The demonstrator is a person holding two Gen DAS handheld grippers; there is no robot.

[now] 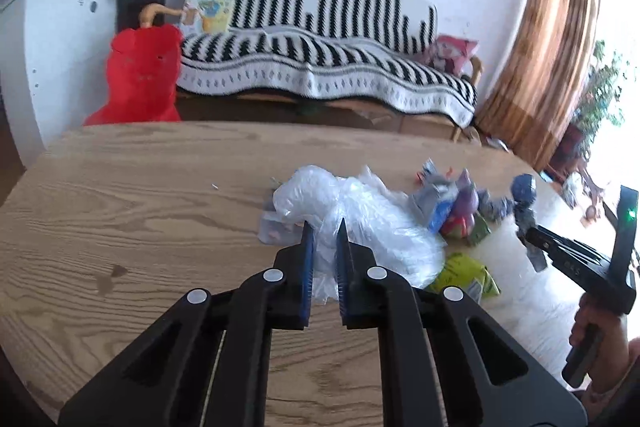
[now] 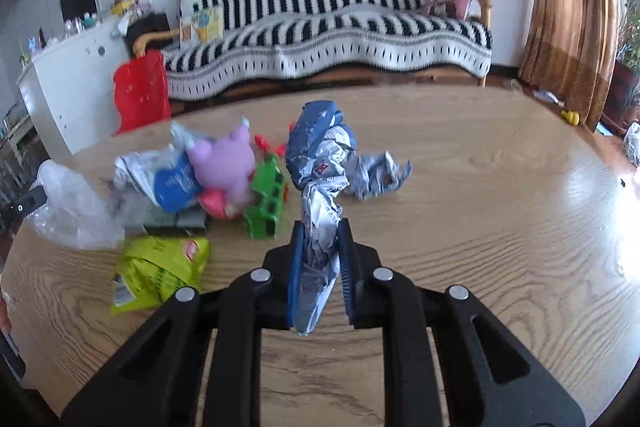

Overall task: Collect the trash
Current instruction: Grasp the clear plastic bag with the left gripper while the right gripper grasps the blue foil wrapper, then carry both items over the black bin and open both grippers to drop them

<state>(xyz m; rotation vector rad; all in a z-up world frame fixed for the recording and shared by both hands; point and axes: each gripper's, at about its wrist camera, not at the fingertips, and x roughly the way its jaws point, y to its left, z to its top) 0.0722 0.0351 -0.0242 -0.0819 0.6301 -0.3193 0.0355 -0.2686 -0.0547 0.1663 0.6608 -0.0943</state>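
Observation:
My left gripper (image 1: 325, 227) is shut on a clear plastic bag (image 1: 360, 215), which bulges out past its blue pads over the wooden table (image 1: 140, 195). In the right wrist view my right gripper (image 2: 321, 227) is shut on a crumpled blue and silver wrapper (image 2: 320, 155) that sticks up between the fingers. The same wrapper (image 1: 524, 195) shows at the right of the left wrist view, pinched in the right gripper (image 1: 534, 237), with a hand on its handle. The clear plastic bag (image 2: 68, 211) lies at the left of the right wrist view.
A yellow-green snack bag (image 2: 160, 267), a purple plush toy (image 2: 222, 163), a green toy block (image 2: 266, 203), a blue and white packet (image 2: 172, 179) and a second crumpled wrapper (image 2: 376, 175) lie on the table. Behind it stand a striped sofa (image 2: 328, 27) and a red bag (image 2: 140, 91).

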